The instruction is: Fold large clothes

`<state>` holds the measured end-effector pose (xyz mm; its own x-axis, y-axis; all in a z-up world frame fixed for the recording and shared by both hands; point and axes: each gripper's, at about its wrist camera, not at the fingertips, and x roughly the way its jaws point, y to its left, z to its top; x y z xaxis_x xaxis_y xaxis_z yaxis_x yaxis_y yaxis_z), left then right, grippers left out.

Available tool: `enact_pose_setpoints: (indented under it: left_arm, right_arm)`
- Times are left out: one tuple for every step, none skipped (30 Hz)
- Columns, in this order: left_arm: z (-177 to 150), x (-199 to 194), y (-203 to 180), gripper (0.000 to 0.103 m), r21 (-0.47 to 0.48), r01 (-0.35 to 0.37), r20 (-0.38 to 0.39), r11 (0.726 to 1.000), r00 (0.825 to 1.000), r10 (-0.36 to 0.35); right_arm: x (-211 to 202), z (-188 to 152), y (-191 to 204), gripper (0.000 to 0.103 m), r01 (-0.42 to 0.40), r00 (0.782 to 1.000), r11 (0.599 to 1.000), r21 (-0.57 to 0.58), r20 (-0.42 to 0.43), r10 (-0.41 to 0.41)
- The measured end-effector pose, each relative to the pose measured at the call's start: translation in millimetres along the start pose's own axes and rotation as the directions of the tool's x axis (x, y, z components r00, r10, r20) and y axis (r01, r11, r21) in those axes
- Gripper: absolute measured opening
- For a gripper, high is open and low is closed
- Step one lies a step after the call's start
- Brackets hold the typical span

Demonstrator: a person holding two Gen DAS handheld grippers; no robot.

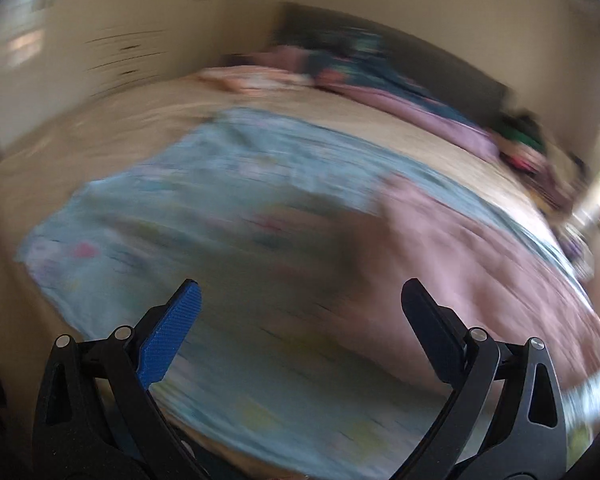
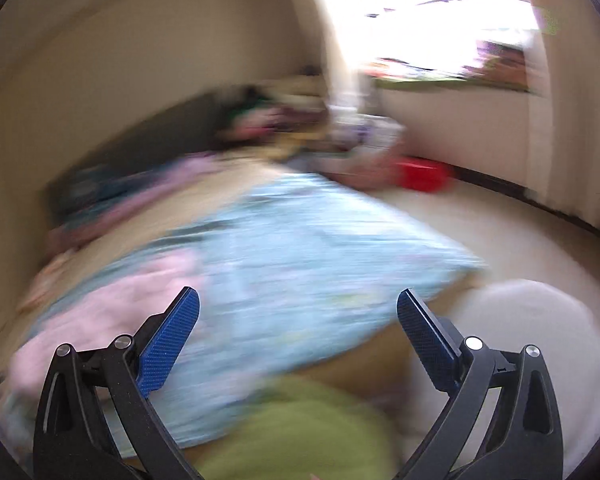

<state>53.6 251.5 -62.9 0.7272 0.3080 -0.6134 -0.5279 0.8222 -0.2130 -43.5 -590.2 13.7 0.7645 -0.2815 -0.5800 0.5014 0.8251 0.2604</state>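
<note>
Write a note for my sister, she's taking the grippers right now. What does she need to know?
Left gripper: open, empty, above the blue sheet.
Right gripper: open, empty, above the same sheet, near the bed's corner.
The sheet lies spread on the bed; a pink cloth lies on top of it, on its left in the right view.
Done: no fold shows, though the pictures are blurred.
Left: grasp a cloth's edge and fold it, then the other.
</note>
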Motion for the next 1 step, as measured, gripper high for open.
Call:
enact_pose_setpoints:
  left_arm:
    - [9.5,11.6,14.0,0.094,-0.021,-0.042,0.001,0.999,0.999,0.042]
  right_arm:
    - [0.0,0.0,0.0,0.099,0.0,1.0,1.0,0.0,0.0,0.0]
